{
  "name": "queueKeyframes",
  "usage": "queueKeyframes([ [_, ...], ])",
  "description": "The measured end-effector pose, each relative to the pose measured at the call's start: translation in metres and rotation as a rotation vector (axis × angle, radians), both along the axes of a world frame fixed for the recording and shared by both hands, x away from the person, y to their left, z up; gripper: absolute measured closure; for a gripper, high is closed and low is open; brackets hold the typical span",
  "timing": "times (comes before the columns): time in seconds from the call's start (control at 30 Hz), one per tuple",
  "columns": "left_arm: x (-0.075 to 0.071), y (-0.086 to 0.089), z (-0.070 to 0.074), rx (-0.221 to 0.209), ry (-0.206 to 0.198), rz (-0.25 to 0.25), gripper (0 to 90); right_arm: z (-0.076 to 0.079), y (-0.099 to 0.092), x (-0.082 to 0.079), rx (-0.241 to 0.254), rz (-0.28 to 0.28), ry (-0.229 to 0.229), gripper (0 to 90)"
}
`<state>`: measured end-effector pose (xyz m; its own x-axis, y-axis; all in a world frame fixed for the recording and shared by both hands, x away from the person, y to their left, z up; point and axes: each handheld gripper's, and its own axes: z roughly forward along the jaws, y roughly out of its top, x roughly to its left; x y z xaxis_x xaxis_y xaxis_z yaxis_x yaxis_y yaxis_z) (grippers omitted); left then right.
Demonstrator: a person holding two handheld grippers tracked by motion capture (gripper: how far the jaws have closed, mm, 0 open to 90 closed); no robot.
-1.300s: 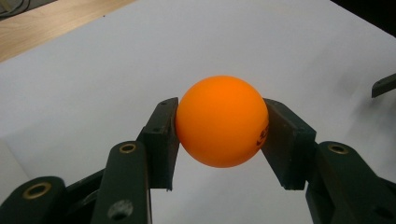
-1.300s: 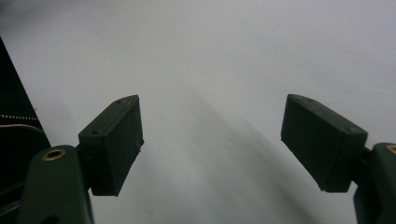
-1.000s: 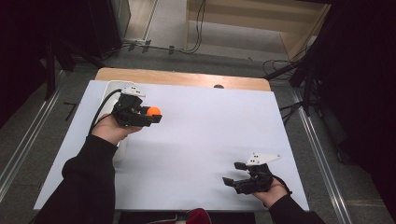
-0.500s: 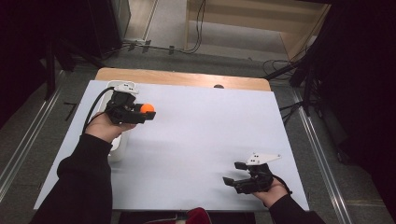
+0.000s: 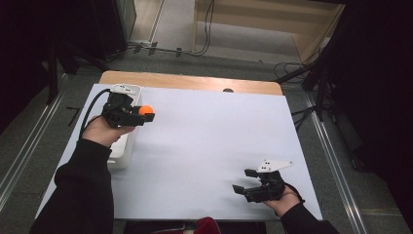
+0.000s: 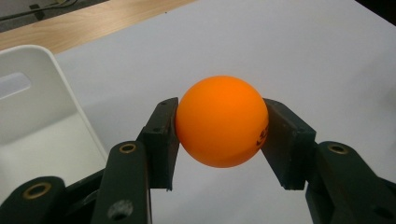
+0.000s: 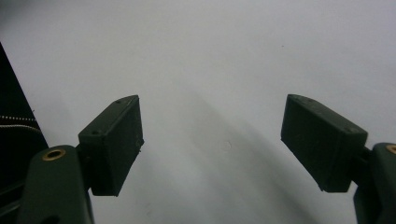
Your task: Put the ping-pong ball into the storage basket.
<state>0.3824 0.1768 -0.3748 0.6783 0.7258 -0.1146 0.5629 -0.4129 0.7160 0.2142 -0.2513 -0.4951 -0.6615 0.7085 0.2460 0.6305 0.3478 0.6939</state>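
Evidently the work in hand is carrying the orange ball (image 6: 221,120), which sits clamped between the two black pads (image 6: 161,140) of the left gripper (image 5: 144,116), held up off the table beside the white bin (image 5: 122,157) at the table's left edge. That placement suggests the ball belongs with the bin, though whether it is going in or coming out cannot be judged from this moment alone. The grip takes the ball across its widest part, one flat pad on each side, which is the sensible hold for a smooth, round, hard-looking sphere that would squirt out of an off-centre pinch; small dark print shows on its right flank. In the left gripper view the bin looks like glossy moulded plastic, with rounded corners and a slot-shaped handle cut in its end wall. The right gripper (image 5: 251,182) rests low near the table's near right corner, well apart from the ball, its jaws spread wide with nothing between them, apparently just waiting. Beneath everything lies a matte white sheet (image 5: 209,146) over a wooden tabletop (image 5: 195,82).
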Motion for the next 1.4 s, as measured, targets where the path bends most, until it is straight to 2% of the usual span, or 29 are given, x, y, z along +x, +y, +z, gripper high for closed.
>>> queueKeyframes([
  [1.4,0.011,0.048,0.001,0.035,-0.024,0.206,50.2,0.0,-0.001,0.001,-0.007,-0.008,-0.003,19.5],
])
